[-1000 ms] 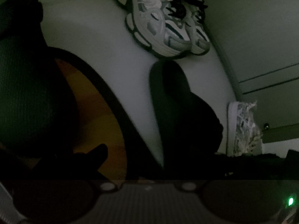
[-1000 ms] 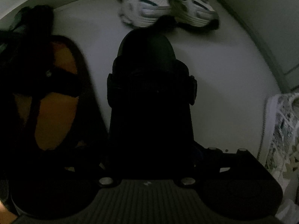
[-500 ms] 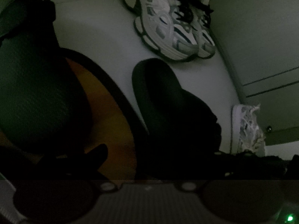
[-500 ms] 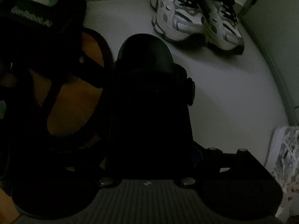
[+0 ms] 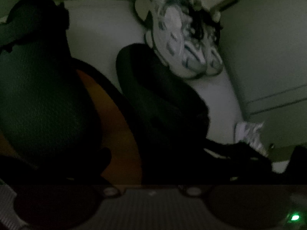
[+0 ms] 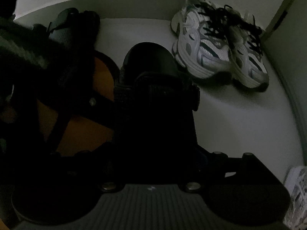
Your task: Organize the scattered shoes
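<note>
White-and-grey mesh sneaker pair sits further right in right wrist view than before; right gripper clamps black strapped sandal above pale floor; tan-insole black sandal under left gripper, jaw state unclear.

The black sandal in the middle is dark all over, with a woven strap. Beside it, another sandal has an orange-brown inside and black straps. The pair of sneakers is white and grey with dark stripes and black laces. A patterned shoe at the edge is white with grey marks. The floor is pale grey-white.
</note>
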### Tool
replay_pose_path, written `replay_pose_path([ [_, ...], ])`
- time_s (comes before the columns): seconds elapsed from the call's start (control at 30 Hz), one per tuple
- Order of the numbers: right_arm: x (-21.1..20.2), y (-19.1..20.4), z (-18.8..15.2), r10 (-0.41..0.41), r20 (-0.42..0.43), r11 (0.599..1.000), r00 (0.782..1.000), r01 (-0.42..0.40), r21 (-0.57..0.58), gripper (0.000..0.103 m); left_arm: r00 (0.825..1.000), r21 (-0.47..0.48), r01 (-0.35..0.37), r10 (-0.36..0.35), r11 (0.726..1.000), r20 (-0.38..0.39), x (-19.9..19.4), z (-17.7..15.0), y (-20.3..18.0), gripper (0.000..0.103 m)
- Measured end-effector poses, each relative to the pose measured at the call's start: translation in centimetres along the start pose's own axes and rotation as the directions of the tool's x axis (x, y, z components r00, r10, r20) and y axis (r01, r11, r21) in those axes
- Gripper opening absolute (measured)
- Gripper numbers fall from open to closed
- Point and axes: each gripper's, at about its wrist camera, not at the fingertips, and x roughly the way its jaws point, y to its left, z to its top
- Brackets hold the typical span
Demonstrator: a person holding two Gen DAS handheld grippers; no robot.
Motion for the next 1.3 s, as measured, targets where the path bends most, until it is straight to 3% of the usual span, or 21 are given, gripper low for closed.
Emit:
replay_pose_path([
  [0.4,2.1,1.3,3.7,0.007,0.074,1.000,0.997,-0.008,0.023,0.090,0.991,-0.073,-0.052,0.060,0.996,0.117,-6.0,3.0,0.7,0.094],
  [0.5,3.1,1.6,5.8,0.013,0.091,1.000,0.996,-0.014,0.010,0.090,0.983,-0.034,-0.098,0.103,0.995,0.151,-7.7,3.9,0.4,0.094],
  [0.7,4.3,1.9,8.0,0.022,0.115,1.000,0.993,-0.023,0.004,0.091,0.966,-0.084,-0.144,0.159,0.986,0.204,-10.2,5.8,2.7,0.094],
  [0.87,5.2,2.1,9.9,0.022,0.124,1.000,0.992,-0.023,0.003,0.091,0.956,-0.141,-0.165,0.194,0.976,0.220,-11.7,6.3,5.4,0.094],
  [1.13,6.4,1.6,12.9,0.041,0.117,0.999,0.992,-0.039,-0.014,0.089,0.960,-0.230,-0.143,0.192,0.963,0.205,-11.4,6.1,8.7,0.083],
  [1.3,7.2,1.7,14.2,0.040,0.096,0.999,0.995,-0.038,-0.030,0.091,0.959,-0.252,-0.144,0.198,0.957,0.202,-11.3,6.1,9.4,0.081],
])
